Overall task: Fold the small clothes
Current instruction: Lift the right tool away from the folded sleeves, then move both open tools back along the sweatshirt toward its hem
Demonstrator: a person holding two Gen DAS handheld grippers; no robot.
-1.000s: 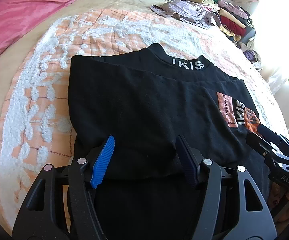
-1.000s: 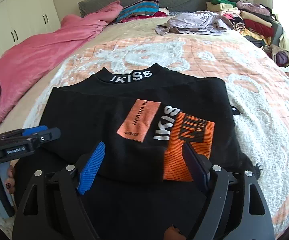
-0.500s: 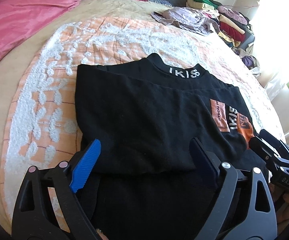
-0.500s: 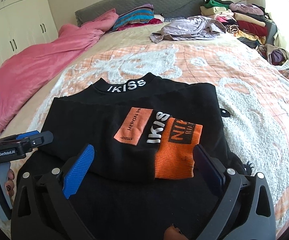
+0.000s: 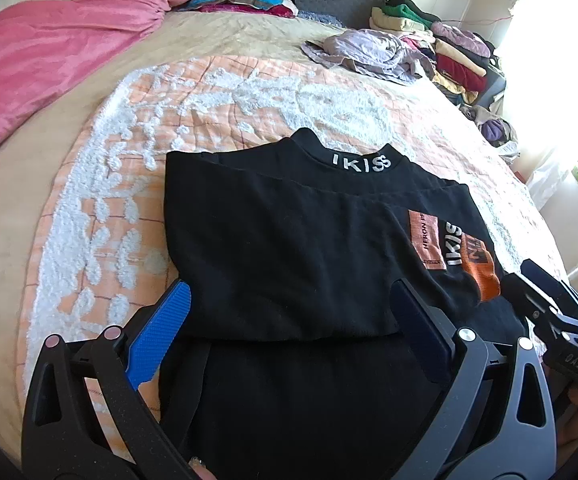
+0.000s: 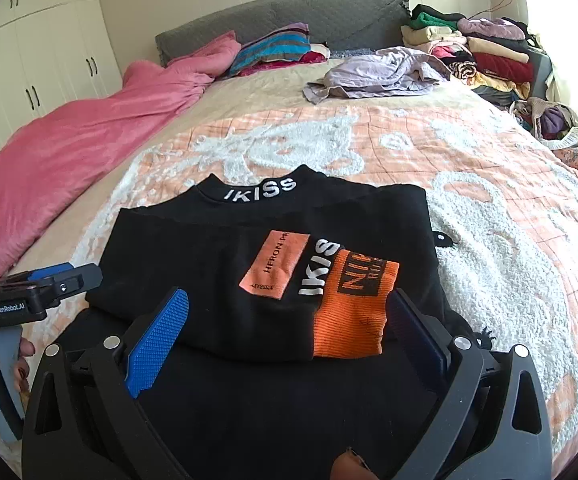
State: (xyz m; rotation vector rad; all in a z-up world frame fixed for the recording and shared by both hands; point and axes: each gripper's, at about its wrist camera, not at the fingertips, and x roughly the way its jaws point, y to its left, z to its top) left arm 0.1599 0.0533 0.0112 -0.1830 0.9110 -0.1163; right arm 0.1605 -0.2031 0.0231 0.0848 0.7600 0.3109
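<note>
A black sweatshirt with a white "IKISS" collar and an orange cuff lies partly folded on the bed; it also shows in the right wrist view. Its sleeves are folded across the chest. My left gripper is open and empty, over the lower left of the garment. My right gripper is open and empty, just below the orange cuff. Each gripper shows at the edge of the other's view: the right one in the left wrist view and the left one in the right wrist view.
The bed has an orange and white tufted blanket. A pink duvet lies at the left. A crumpled lilac garment and stacks of folded clothes sit at the far right by the headboard.
Both grippers have opened wider and drawn back toward me from the sweatshirt. The sweatshirt lies as before.
</note>
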